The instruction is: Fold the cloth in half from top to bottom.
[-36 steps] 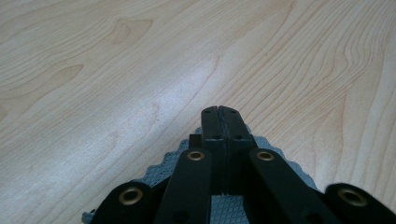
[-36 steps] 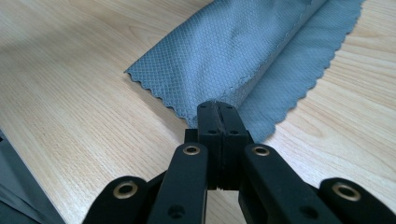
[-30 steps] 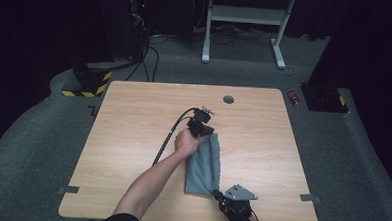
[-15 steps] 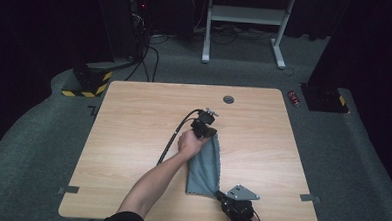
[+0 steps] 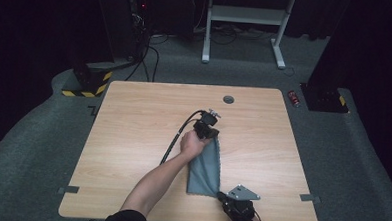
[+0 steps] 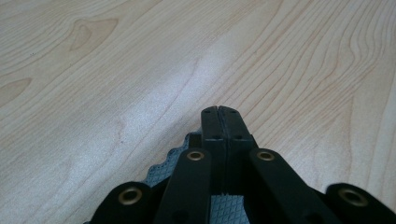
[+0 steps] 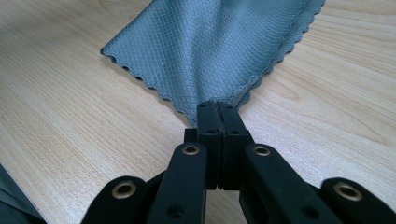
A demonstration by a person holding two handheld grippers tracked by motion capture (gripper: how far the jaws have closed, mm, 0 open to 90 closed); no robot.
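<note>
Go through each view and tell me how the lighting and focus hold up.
High view: the table is evenly lit and sharp, the room behind falls into near-black. Left gripper view: a pale sheen runs across the wood, far grain is soft, the left gripper is dark but crisp. Right gripper view: the cloth weave is sharp, the right gripper is near-black.

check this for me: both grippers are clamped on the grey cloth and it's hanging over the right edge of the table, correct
Not quite. Both the left gripper and the right gripper are clamped on the grey cloth, but the high view shows it lying stretched between them on the table, near the front edge, not hanging over the right edge.
</note>
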